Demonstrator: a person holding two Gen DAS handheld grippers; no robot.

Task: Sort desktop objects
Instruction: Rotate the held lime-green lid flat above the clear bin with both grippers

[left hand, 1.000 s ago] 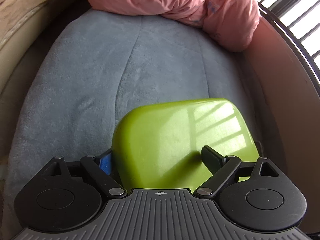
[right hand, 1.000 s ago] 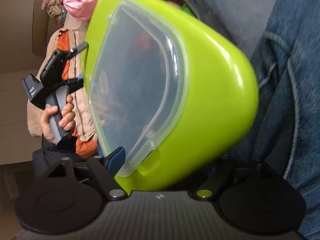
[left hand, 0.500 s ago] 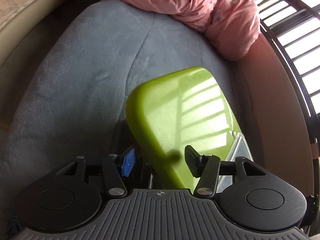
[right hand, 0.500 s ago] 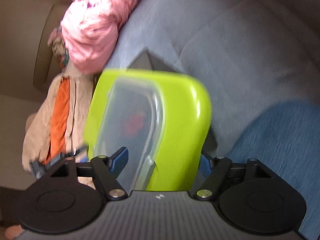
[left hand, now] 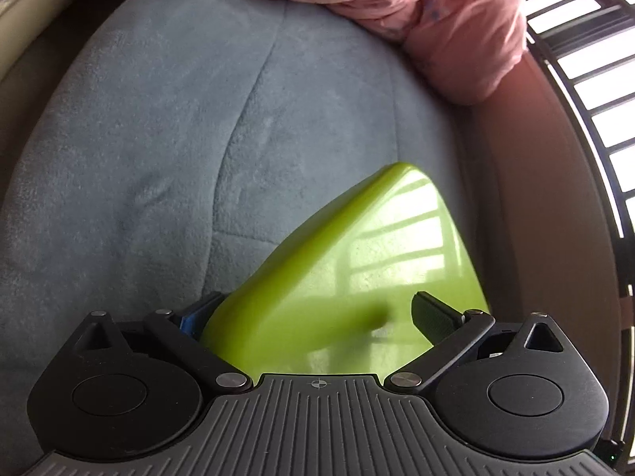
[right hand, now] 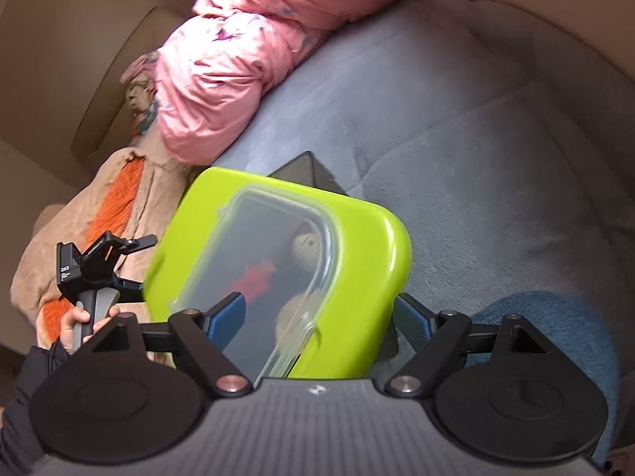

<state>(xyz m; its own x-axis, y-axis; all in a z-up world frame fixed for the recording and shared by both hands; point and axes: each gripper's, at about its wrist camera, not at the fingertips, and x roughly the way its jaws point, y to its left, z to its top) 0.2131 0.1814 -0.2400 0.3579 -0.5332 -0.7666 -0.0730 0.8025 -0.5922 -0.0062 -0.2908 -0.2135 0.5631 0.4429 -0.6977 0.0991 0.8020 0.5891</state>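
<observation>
Green lidded box [right hand: 278,273] at lower centre, pinched by left tool [left hand: 309,313] and straddled by right tool [right hand: 317,313], above grey cushion [left hand: 198,139]; sorting appears unfinished.

Glossy lime-green plastic box [right hand: 369,261] with rounded corners and a clear, frosted snap-on lid [right hand: 270,273], closed; tilted on edge over the grey-blue plush cushion [right hand: 476,150]; red and tan contents dimly visible inside.

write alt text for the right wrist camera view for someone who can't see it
A lime green container with a clear lid sits tilted between the right gripper fingers, over a grey-blue cushion. The left gripper holds its far edge; pink bedding lies behind.
</observation>
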